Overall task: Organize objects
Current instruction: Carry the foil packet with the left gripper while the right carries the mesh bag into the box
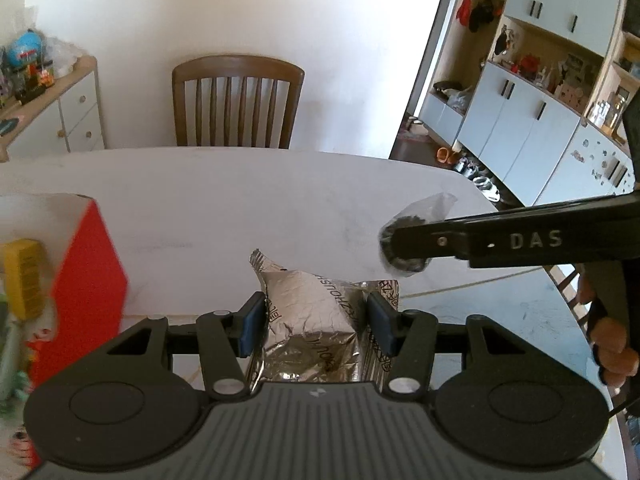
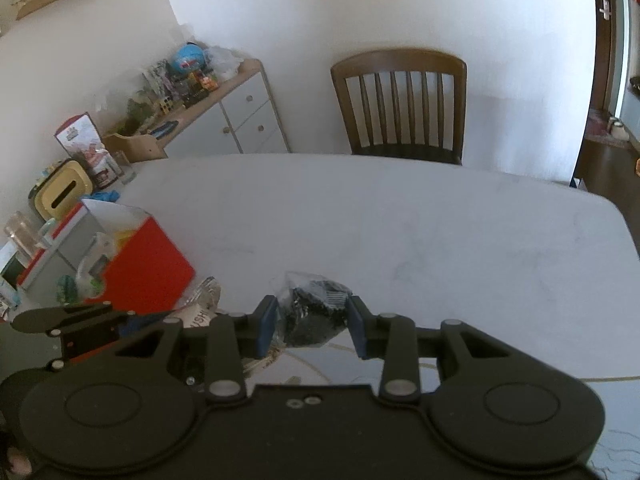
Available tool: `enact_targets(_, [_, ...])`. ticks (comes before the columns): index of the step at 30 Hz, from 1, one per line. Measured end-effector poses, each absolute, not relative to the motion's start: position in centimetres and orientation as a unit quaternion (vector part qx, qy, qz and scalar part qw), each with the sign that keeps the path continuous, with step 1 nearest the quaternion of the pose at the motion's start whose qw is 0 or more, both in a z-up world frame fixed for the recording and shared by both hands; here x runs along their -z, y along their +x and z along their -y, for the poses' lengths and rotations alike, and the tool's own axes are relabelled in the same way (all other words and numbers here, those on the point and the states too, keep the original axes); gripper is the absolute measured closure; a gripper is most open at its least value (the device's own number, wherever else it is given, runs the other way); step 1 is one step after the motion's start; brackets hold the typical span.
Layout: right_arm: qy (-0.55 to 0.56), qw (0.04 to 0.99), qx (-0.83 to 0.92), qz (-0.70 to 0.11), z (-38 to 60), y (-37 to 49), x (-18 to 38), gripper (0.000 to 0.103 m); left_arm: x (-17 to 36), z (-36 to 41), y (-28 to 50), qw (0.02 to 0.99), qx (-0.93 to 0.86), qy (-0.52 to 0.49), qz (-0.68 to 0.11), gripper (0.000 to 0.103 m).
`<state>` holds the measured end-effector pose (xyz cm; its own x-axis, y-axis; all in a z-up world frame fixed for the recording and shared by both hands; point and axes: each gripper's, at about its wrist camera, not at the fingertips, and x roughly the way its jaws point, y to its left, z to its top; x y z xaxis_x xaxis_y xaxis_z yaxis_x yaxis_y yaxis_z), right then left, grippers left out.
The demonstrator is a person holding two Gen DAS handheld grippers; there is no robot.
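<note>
A crinkled silver foil packet (image 1: 308,312) sits between the blue pads of my left gripper (image 1: 316,320), which is shut on it above the white table (image 1: 240,200). To the right, my right gripper (image 1: 404,248) holds a dark round snack in a clear wrapper (image 1: 424,210). In the right wrist view that dark snack (image 2: 316,312) is pinched between the pads of the right gripper (image 2: 314,320). The left gripper (image 2: 128,320) and its foil packet (image 2: 204,300) show at the lower left. An open red box (image 2: 148,264) holding packets stands at the table's left.
The red box (image 1: 88,272) holds a yellow item (image 1: 24,276) and other packets. A wooden chair (image 2: 400,100) stands behind the table's far edge. A cabinet (image 2: 240,112) with clutter lines the left wall. A person's hand (image 1: 612,344) grips the right handle.
</note>
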<state>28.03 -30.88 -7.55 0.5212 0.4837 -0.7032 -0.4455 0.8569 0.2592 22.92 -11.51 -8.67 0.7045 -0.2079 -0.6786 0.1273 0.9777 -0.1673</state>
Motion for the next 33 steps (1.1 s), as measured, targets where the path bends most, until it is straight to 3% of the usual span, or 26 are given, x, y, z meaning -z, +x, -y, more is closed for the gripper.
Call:
enact_targets(18, [0.004,0.877,-0.305,-0.370,24.9,20.9,1.7,0.067,2.3,3.4,16.4,0.930,0.062,-0.063,-0.357,0.049])
enact_targets(33, [-0.019,0.864,-0.349,-0.363,14.1,19.3,1.4,0.067,2.0,-8.3,15.1,0.931,0.005,-0.067,-0.360,0.049])
